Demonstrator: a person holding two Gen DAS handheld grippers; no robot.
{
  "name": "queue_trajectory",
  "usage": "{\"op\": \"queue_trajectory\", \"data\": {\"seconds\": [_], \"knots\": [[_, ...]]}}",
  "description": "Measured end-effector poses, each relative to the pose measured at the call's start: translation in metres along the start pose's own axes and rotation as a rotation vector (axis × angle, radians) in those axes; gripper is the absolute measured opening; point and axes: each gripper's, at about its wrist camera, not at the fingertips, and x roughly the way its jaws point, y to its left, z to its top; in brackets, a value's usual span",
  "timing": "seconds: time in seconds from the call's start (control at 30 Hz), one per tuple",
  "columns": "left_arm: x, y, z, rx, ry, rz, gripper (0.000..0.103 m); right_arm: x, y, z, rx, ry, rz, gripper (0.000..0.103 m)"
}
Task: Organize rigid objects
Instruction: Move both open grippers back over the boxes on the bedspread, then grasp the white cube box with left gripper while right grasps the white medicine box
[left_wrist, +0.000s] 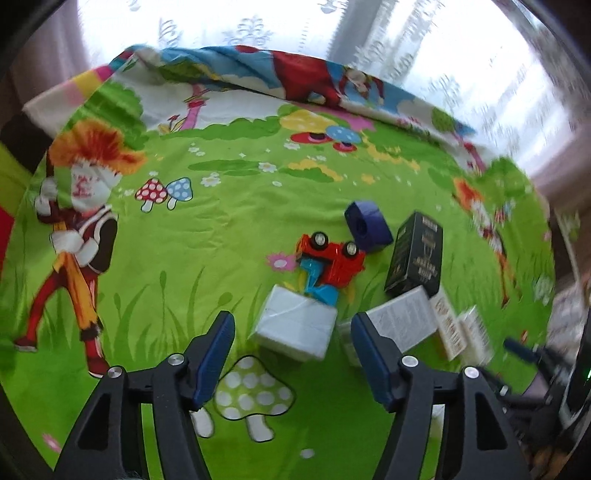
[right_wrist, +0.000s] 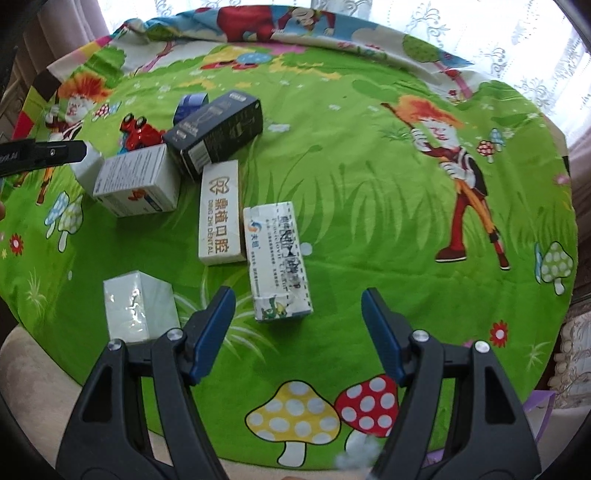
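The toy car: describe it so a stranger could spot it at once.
On the green cartoon cloth, find the cluster of boxes. At its far edge, beside the blue tape roll and black box, lies the toy car. It is the only red thing there, flipped with black wheels up.

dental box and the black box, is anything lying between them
Nothing: in the right wrist view the black box lies just beyond the top end of the white dental box, with only a sliver of green cloth between.

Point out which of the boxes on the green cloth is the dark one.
The black box lying at the back beside the red toy car; every other box is white or pale.
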Motion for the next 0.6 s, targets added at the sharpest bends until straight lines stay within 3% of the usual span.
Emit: {"op": "queue_trajectory", "data": {"seconds": [0.17,0.33,0.4,0.47,0.5,0.6], "knots": [[0.008,-0.005,-0.003,0.100,0.003,0.048,0.068,0.009,0.001,-0.001,-0.008,0.010,0.004,0.073],[0.019,-0.010,-0.001,0.148,0.016,0.049,0.067,0.020,0.000,0.000,-0.005,0.031,0.006,0.060],[0.024,-0.010,-0.001,0.148,0.026,0.041,0.064,0.024,-0.001,0.001,-0.001,0.035,0.010,0.056],[0.027,-0.011,-0.001,0.149,0.037,0.031,0.051,0.024,0.001,0.002,-0.002,0.025,0.020,0.049],[0.028,-0.012,-0.002,0.154,0.038,0.036,0.050,0.024,0.002,0.002,-0.009,0.020,0.019,0.043],[0.027,-0.014,-0.006,0.161,0.027,0.041,0.050,0.022,0.005,0.000,-0.028,0.006,0.003,0.040]]}}
